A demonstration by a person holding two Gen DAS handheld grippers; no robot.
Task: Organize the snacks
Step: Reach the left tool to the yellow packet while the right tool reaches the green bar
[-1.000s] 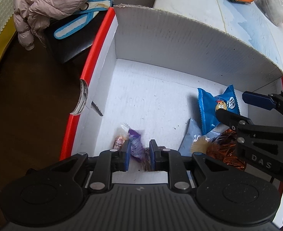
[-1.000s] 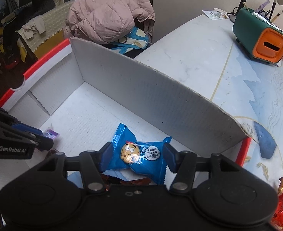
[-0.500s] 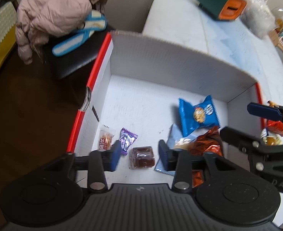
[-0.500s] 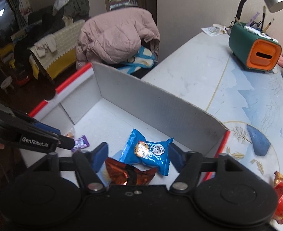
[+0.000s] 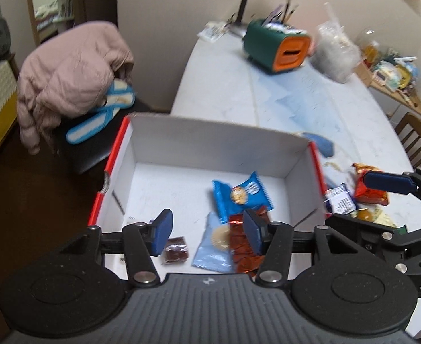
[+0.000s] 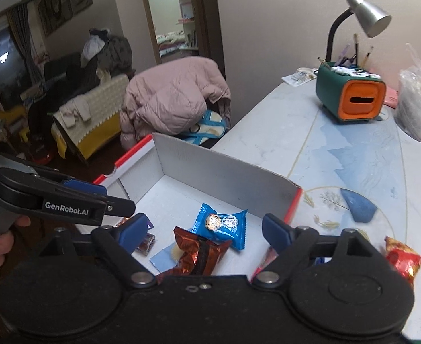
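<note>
A white cardboard box with red edges (image 5: 210,140) (image 6: 210,166) holds a blue cookie packet (image 5: 240,195) (image 6: 223,223), a copper-brown foil packet (image 5: 243,253) (image 6: 197,250), a pale blue packet (image 5: 213,246) and a small dark brown sweet (image 5: 176,250). My left gripper (image 5: 207,232) is open and empty, raised above the box's near side. My right gripper (image 6: 204,230) is open and empty, also above the box; it shows at the right of the left wrist view (image 5: 388,183). A red packet (image 5: 369,187) (image 6: 403,259) and a blue-white packet (image 5: 339,202) lie on the table right of the box.
The marble-patterned table (image 6: 339,143) carries a green and orange holder (image 5: 277,47) (image 6: 350,97), a desk lamp (image 6: 365,14) and a clear plastic bag (image 6: 416,109). A chair with a pink jacket (image 5: 70,74) (image 6: 176,97) stands left of the table.
Both grippers have opened wide and drawn back up from the box. The left let go of the purple sweet; the right let go of the blue cookie packet, which now lies in the box.
</note>
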